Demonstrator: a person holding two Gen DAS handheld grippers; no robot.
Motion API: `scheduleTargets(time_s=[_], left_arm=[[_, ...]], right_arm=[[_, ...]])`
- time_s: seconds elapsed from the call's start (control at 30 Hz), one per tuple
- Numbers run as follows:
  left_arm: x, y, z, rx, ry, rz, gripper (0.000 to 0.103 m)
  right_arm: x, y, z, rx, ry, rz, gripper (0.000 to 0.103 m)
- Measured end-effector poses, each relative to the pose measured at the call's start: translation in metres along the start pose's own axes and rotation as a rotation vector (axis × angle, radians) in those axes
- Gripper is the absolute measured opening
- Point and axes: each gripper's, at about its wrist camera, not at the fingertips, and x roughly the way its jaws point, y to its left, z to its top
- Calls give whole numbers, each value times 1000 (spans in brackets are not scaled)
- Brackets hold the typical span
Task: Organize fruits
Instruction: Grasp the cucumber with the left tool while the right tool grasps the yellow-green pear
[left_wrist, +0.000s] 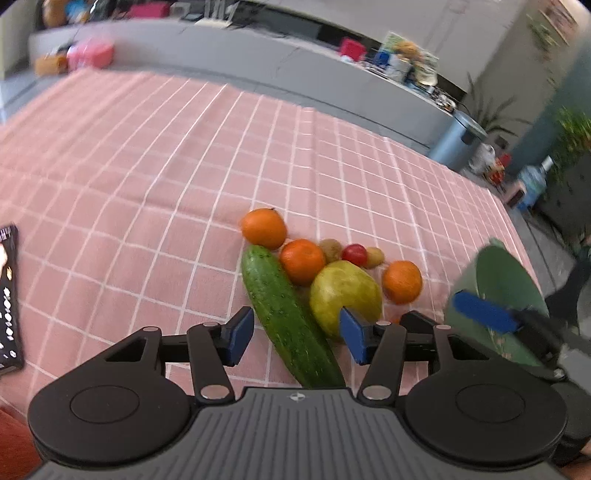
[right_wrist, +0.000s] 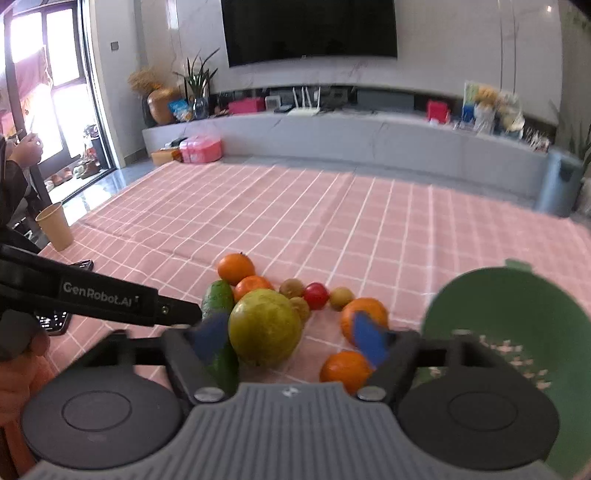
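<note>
A heap of fruit lies on the pink checked cloth (left_wrist: 147, 166). My left gripper (left_wrist: 297, 336) is open, and a long green cucumber (left_wrist: 284, 306) runs between its blue pads without touching them. A yellow-green guava (left_wrist: 343, 295) lies just right of the cucumber. My right gripper (right_wrist: 290, 341) is open around the guava (right_wrist: 264, 326), with a gap at its right pad. Several oranges (right_wrist: 235, 267), a red tomato (right_wrist: 316, 295) and small brown fruits (right_wrist: 341, 298) lie around. A green colander bowl (right_wrist: 517, 314) stands at the right.
A paper cup (right_wrist: 55, 225) stands at the table's left edge. A dark flat device (left_wrist: 9, 295) lies on the cloth at the left. The left gripper's black body (right_wrist: 110, 295) crosses in front of the cucumber (right_wrist: 218, 299). A person's hand (right_wrist: 27, 147) shows at far left.
</note>
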Motion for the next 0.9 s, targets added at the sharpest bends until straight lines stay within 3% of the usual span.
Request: scheduleTargets(time_s=[0.1, 0.43, 0.83, 0.9], left_arm=[[12, 11, 6, -64, 23, -19, 57], [43, 30, 13, -182, 86, -60, 55], [64, 30, 14, -194, 96, -28, 56], [65, 28, 15, -186, 94, -20, 51]], right_arm=[[21, -2, 3, 26, 45, 50, 55], [68, 3, 2, 47, 114, 117, 57], [74, 8, 1, 1, 116, 81, 59], [73, 10, 0, -26, 116, 72, 59]])
